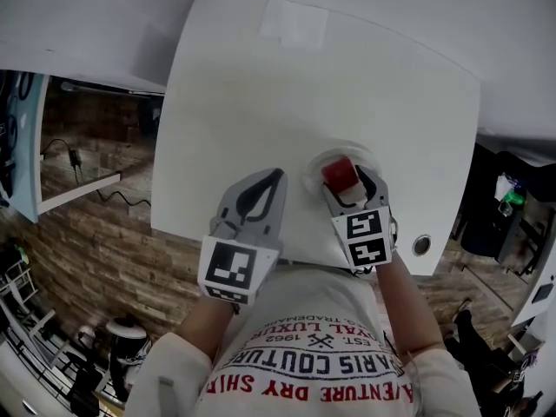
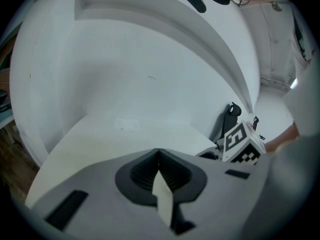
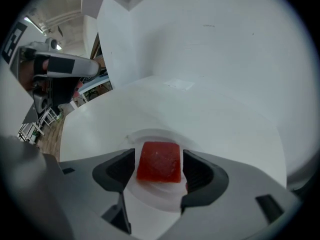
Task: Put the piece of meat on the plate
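A red block of meat (image 1: 339, 174) (image 3: 159, 161) lies flat on a small white plate (image 1: 313, 165) (image 3: 150, 134) near the front right of the white table (image 1: 261, 94). My right gripper (image 1: 347, 182) (image 3: 159, 168) points steeply down over the plate. Its jaws stand on either side of the meat with a thin gap at each pad, so it is open. My left gripper (image 1: 276, 177) (image 2: 159, 153) hovers over bare tabletop left of the plate. Its jaws meet with nothing between them.
A pale rectangular patch (image 1: 294, 20) marks the table's far edge. A round grommet hole (image 1: 421, 245) sits at the front right corner. The table's left edge (image 1: 161, 172) drops to a brick-pattern floor with cables. The right gripper's marker cube (image 2: 242, 143) shows in the left gripper view.
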